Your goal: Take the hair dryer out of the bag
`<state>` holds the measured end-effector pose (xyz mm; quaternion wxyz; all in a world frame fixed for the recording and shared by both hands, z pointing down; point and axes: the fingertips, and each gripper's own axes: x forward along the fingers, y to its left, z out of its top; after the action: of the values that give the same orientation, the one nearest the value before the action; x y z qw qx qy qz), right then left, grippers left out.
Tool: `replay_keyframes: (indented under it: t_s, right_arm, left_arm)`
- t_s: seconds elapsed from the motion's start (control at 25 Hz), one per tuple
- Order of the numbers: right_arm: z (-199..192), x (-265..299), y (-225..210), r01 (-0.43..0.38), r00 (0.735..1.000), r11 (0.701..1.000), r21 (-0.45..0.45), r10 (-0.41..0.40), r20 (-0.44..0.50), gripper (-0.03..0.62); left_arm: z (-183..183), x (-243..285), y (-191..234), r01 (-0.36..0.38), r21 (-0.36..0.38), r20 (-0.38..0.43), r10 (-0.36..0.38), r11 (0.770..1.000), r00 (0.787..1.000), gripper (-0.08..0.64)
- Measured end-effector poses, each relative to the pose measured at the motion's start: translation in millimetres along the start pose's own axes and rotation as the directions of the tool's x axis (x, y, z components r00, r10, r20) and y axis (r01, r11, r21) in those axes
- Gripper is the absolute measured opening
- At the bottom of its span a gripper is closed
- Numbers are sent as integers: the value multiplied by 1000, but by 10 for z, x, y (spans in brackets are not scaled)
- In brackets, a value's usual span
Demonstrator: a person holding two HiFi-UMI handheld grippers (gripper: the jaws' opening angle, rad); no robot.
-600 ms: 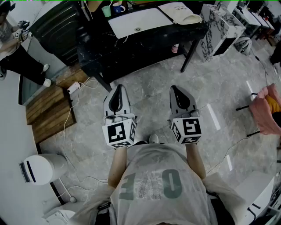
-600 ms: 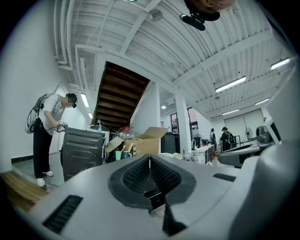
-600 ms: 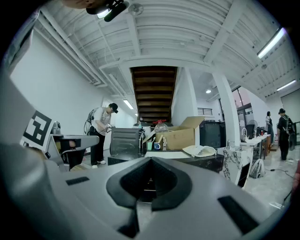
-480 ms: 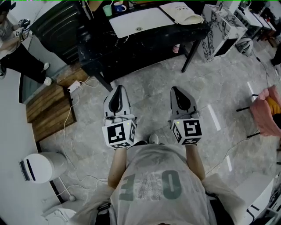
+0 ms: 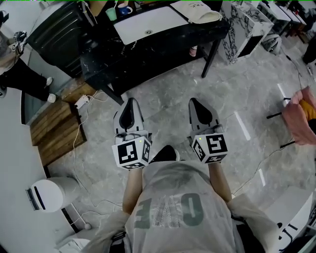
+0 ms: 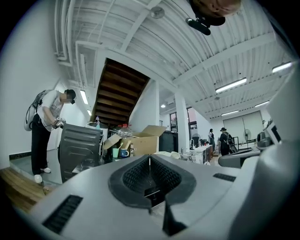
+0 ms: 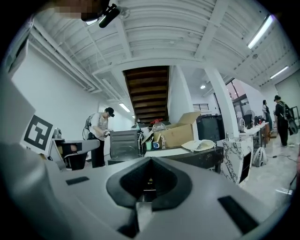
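— While the left gripper [image 5: 130, 102] and right gripper [image 5: 194, 102] keep their jaws pressed together, empty, what's changed?
— A shoe [image 5: 165, 154] has stepped forward behind them. The bag [image 5: 197, 11] sits well ahead of the jaws on the worktop [image 5: 173, 44]; the hair dryer is unseen, presumably inside. It's only the approach.

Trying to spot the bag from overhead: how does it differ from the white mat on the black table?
The cream bag is rumpled and bulges at one end; the white mat lies flat. The bag is smaller than the mat. The bag sits at the table's right end, the mat nearer its middle. Both rest on the black table.
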<state>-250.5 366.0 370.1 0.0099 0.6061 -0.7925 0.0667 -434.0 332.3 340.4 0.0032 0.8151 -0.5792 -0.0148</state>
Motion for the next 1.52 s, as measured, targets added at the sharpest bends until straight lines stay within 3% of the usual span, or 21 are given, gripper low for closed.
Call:
replay_keyframes:
  t_s: [0.36,0.76,1.12,1.52]
  right_arm:
    - [-186,88,-86,-5,999,1000,12,6,-47,28]
    - [-52,581,-412,32,999,999,-26,-32,-31,29]
    - [45,1293,-754,71,997,997,-24,-72,-36,28]
    - [445,2569,-1123,103,994,993,-52,-105,-33,28]
  left_arm:
    - [-125,101,10,-15,-1,-20,15,1000,1000,32]
    - [-110,724,22,8,-14,-6,-8,1000,1000,32]
    - [-143,1598,151,43,-26,-17,-44,999,999,32]
    - [-19,2920,518,73,-52,-20,-74,996,997,32]
